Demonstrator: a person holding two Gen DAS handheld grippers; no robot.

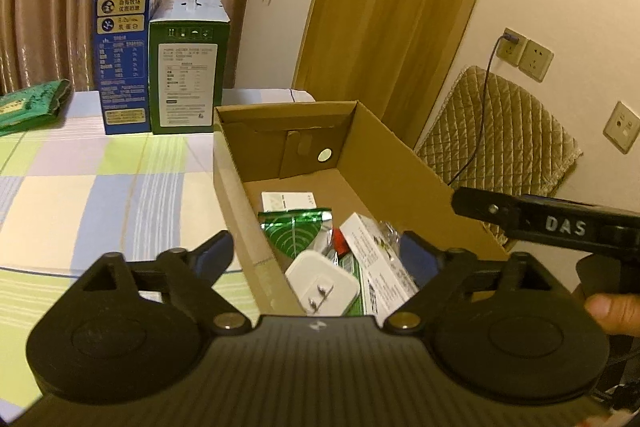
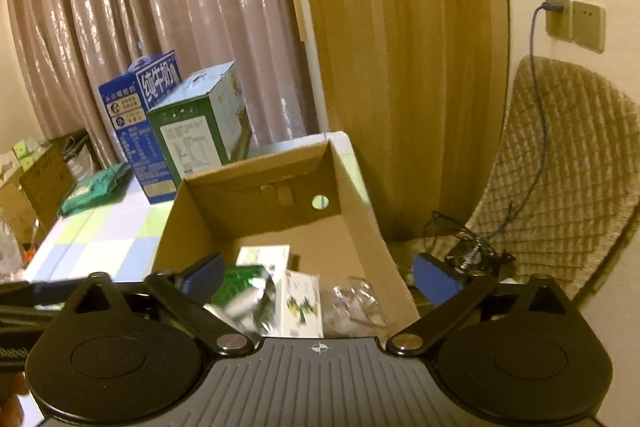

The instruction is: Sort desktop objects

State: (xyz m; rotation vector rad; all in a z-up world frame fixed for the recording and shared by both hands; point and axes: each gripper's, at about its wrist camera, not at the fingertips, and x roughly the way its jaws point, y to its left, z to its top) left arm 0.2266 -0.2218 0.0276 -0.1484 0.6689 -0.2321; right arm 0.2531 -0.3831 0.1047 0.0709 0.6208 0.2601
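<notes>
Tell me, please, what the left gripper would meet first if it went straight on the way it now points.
Probably the white charger plug lying in the cardboard box: the left gripper, jaws open, points down into it. Depth is unclear.

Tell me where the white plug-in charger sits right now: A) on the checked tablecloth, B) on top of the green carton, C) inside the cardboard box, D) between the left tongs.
C: the white plug-in charger lies prongs-up inside the cardboard box, beside a green foil packet.
</notes>
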